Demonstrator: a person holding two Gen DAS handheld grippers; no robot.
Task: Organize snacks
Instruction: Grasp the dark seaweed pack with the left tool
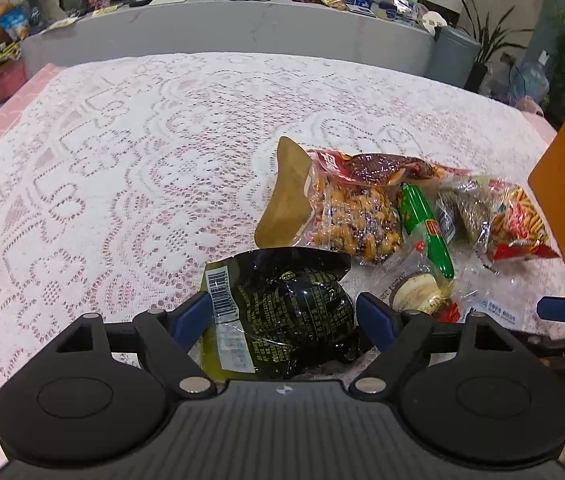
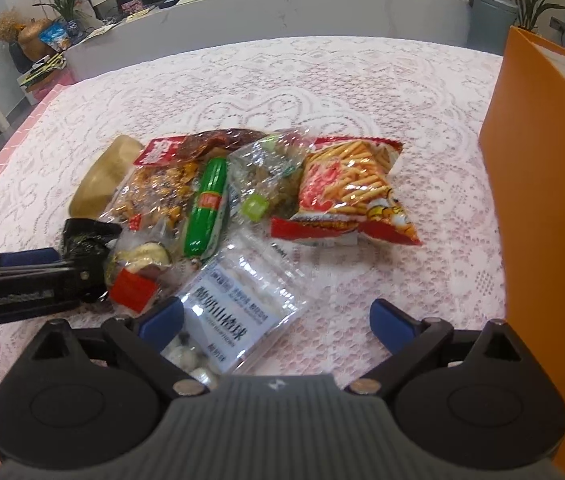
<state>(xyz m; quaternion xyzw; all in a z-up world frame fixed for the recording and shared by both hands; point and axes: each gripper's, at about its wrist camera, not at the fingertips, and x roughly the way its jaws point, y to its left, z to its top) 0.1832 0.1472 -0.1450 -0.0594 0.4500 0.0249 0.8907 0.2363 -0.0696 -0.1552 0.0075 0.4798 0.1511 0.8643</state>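
The left gripper point(image 1: 284, 316) clasps a black snack packet point(image 1: 290, 316) between its blue pads. The right gripper point(image 2: 278, 324) is spread wide above a clear white-labelled pouch point(image 2: 238, 312). Remaining snacks point(image 2: 346, 188) lie heaped at twelve o'clock on the lace tablecloth point(image 2: 422, 120), with an orange box point(image 2: 542, 200) at three o'clock.

Snack packets point(image 2: 242, 200) heaped on lace cloth; black pouch point(image 1: 294, 312) (glossy) nearest
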